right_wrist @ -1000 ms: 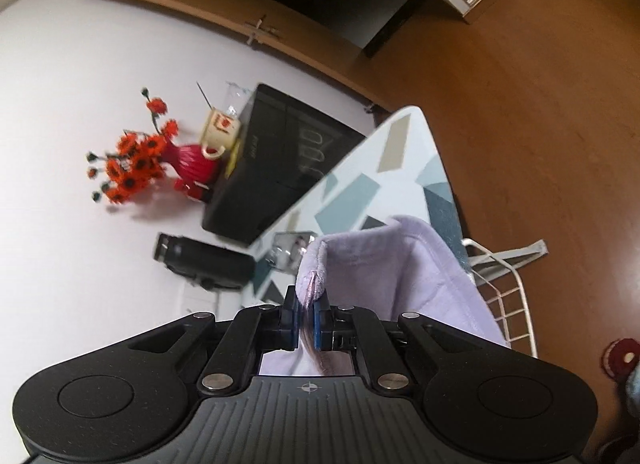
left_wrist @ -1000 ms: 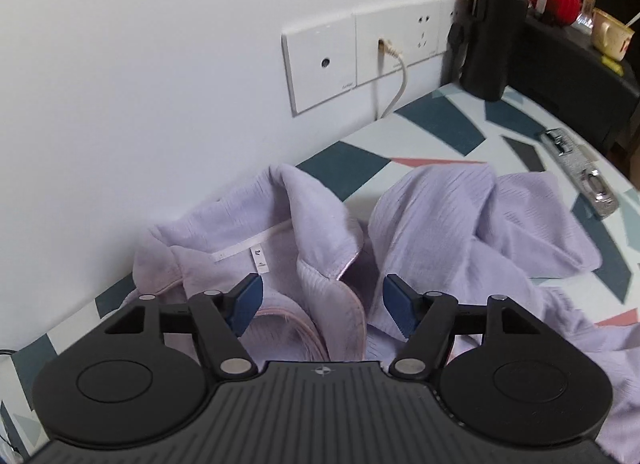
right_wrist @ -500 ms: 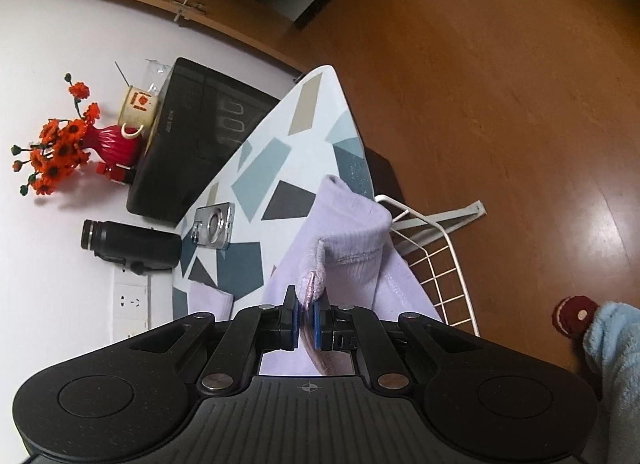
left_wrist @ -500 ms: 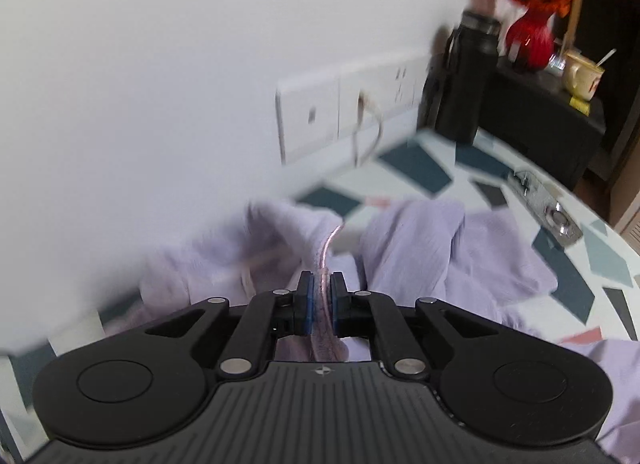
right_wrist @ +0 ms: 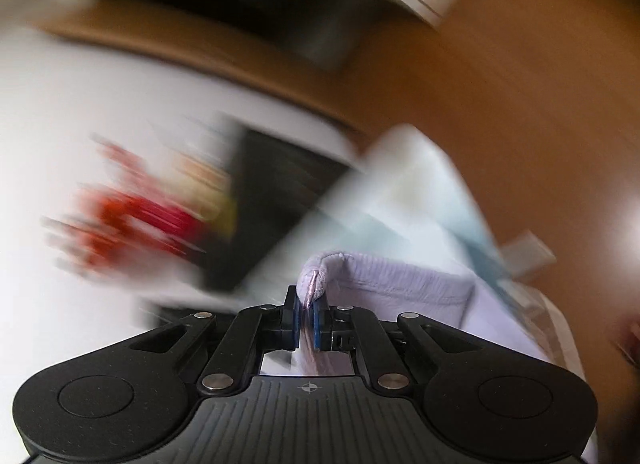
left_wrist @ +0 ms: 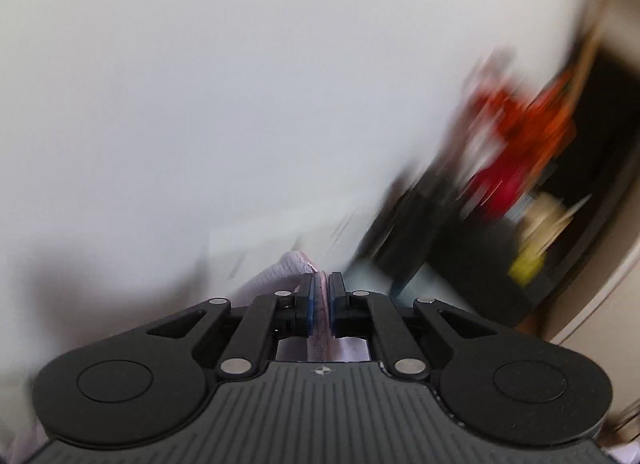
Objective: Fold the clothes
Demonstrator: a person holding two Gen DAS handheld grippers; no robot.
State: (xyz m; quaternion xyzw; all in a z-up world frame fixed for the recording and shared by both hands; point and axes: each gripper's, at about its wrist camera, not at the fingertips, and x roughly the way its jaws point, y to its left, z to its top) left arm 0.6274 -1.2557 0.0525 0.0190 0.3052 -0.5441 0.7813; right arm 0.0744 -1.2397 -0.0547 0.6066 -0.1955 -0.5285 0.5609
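A lilac ribbed garment (left_wrist: 286,270) is pinched by both grippers. In the left wrist view my left gripper (left_wrist: 321,284) is shut on a fold of the cloth, which bulges out to the left of the blue pads. In the right wrist view my right gripper (right_wrist: 307,300) is shut on another edge of the lilac garment (right_wrist: 404,282), whose cloth hangs away to the right. Both views are smeared by motion, and the rest of the garment is hidden below the gripper bodies.
A white wall (left_wrist: 200,104) fills most of the left wrist view. Blurred red flowers in a red vase (right_wrist: 132,220) stand by a black cabinet (right_wrist: 280,200). The patterned ironing board (right_wrist: 420,192) reaches over a brown wooden floor (right_wrist: 520,84).
My left gripper closed on the lilac cloth and lifted it, and the board dropped out of its view. My right gripper kept its grip and swung, with the background turning to blur.
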